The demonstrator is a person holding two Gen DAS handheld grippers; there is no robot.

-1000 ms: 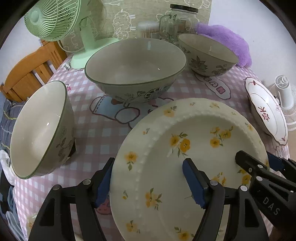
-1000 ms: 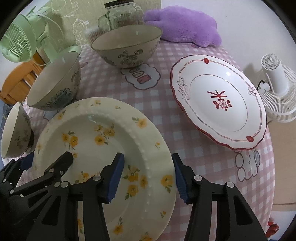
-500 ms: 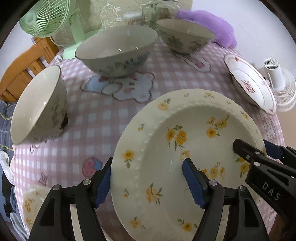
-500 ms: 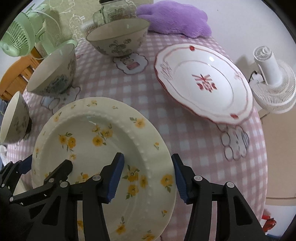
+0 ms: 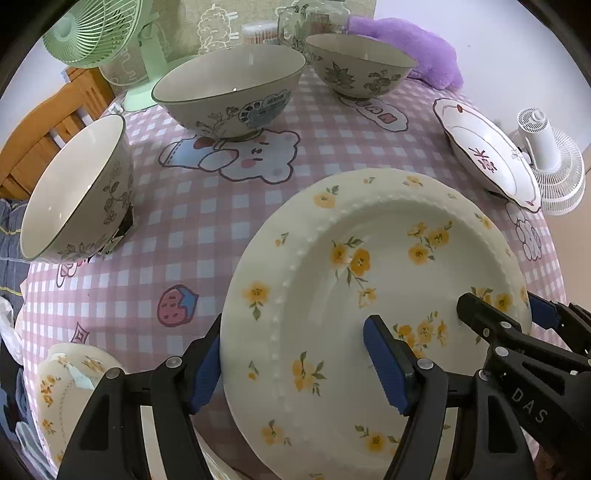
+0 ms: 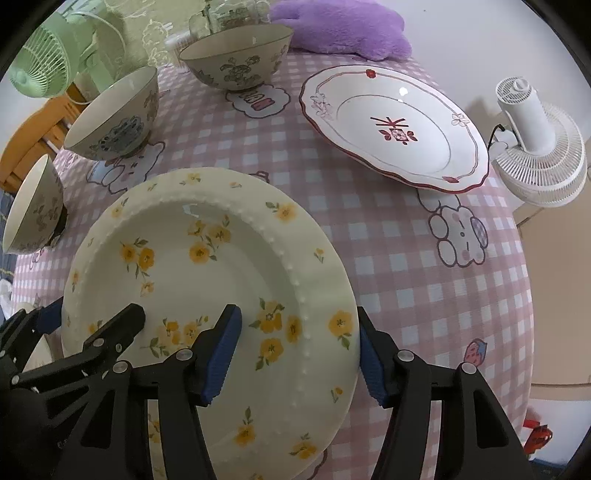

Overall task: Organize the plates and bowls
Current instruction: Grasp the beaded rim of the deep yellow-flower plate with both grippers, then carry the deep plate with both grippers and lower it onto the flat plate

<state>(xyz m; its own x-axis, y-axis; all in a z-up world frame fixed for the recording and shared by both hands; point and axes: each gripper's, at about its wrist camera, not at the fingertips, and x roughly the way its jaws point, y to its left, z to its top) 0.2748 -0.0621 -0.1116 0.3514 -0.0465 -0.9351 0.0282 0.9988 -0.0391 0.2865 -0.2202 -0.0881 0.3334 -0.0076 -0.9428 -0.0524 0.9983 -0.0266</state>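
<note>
A cream plate with yellow flowers (image 5: 388, 258) (image 6: 207, 273) hangs low over the near part of the pink checked table (image 5: 177, 236). My left gripper (image 5: 295, 363) is shut across its left rim, one pad on the outer edge and one inside the well. My right gripper (image 6: 297, 354) straddles the right rim; its jaws are opening, with the rim between them and the outer pad just beside the edge. Three patterned bowls (image 5: 229, 85) (image 5: 358, 62) (image 5: 74, 188) stand at the back and left. A white plate with red trim (image 6: 395, 122) lies at the right.
Another cream flowered dish (image 5: 70, 373) sits at the near left edge, partly under the held plate. A green fan (image 5: 92, 33), a glass jar (image 5: 314, 18) and a purple plush (image 6: 340, 29) line the back. A white fan (image 6: 535, 140) stands off the table's right side.
Both grippers have drawn the flowered plate back toward the near edge, so the bowls look farther away. The right gripper's jaws have widened around the rim.
</note>
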